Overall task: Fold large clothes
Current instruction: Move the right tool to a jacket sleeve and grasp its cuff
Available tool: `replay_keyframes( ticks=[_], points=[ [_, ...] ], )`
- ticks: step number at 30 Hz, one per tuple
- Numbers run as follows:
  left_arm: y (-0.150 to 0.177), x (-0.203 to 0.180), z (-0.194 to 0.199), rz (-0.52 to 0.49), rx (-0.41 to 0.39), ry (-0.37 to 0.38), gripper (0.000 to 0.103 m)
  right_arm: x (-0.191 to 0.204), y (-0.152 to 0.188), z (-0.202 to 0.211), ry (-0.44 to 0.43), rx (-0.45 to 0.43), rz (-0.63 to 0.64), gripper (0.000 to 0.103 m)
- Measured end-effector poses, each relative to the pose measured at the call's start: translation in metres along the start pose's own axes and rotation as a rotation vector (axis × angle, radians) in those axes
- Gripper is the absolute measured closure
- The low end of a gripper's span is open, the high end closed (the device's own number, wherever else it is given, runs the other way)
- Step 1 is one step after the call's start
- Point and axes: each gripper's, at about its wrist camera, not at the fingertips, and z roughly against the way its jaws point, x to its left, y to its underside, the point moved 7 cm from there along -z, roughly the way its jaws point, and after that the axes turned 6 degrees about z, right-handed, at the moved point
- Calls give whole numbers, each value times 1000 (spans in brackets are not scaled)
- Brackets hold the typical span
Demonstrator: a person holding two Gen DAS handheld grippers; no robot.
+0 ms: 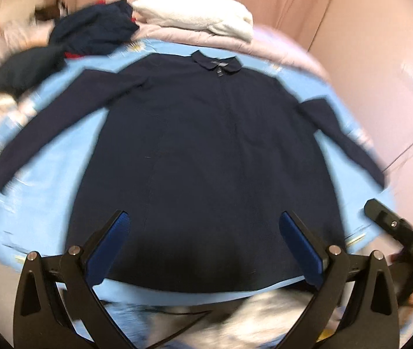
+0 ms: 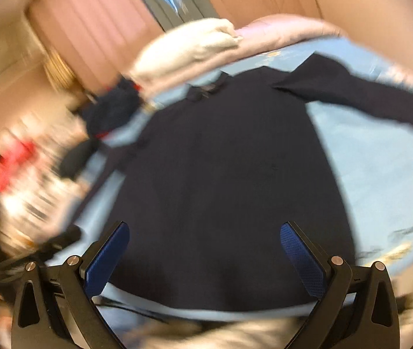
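Both grippers [image 1: 205, 224] [image 2: 205, 234] gape over flat navy jacket [image 1: 206, 160].

Both views above shared jacket [image 1: 206, 157]

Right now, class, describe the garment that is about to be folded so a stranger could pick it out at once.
Find the light blue sheet covering the bed. Spread flat across its middle lies the navy collared shirt, both sleeves stretched out sideways. Unlike the crumpled dark clothes and the folded white blanket beyond its collar, it alone lies smoothed open.
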Motion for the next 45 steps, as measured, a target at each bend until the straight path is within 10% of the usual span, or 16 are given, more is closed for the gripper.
replay_keyframes(
  ticks=[3,7,12,31,33,37,45],
  points=[
    [-6,12,-14,144,19,192,0,-40,-7,8,-58,-95,-131,0],
    [-15,13,-22,169,-25,247,0,-103,-14,26,-80,-210,-317,0],
    [-32,1,-32,223,-14,391,0,-168,-25,41,150,-247,-343,0],
    [-81,-18,-86,159,40,225,0,-305,-97,32,437,-434,-558,2],
    [-85,-22,-92,163,45,221,0,-312,-102,32,515,-436,-554,16],
    [-94,-25,-101,160,47,210,0,-319,-101,29,538,-367,-561,83],
    [-106,-14,-103,165,34,188,0,-256,-173,78,575,-428,-371,95]
  ],
)
